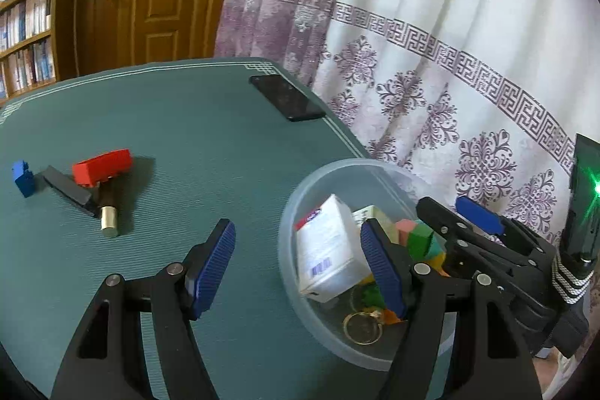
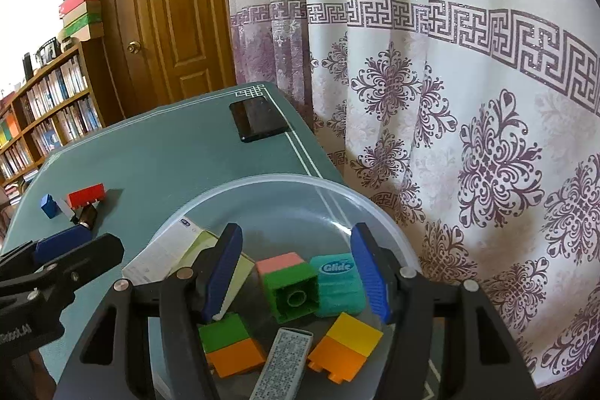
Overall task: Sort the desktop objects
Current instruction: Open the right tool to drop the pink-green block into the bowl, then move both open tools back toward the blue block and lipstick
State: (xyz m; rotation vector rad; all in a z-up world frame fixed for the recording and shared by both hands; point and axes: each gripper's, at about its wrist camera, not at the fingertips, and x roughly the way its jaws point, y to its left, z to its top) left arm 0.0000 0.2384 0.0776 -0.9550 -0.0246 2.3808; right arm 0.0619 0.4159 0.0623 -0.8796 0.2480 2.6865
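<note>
A clear plastic bowl (image 2: 262, 180) at the table's right edge holds a pink-and-green block (image 2: 290, 283), a teal Glide floss box (image 2: 339, 283), green-orange and yellow-orange blocks, and white cartons. My right gripper (image 2: 296, 272) hangs open over the bowl; the pink-and-green block lies between its pads, untouched. My left gripper (image 1: 298, 238) is open and empty, straddling the bowl's (image 1: 300, 197) left rim. On the green table lie a red block (image 1: 102, 167), a blue block (image 1: 22, 178), a black strip (image 1: 65, 190) and a gold-ended tube (image 1: 108, 216).
A black phone (image 1: 287, 96) lies near the table's far right corner. A patterned curtain (image 2: 450, 100) hangs just past the right edge. A wooden door (image 2: 168, 6) and a bookshelf (image 2: 48, 115) stand behind the table. A key ring (image 1: 362, 327) sits in the bowl.
</note>
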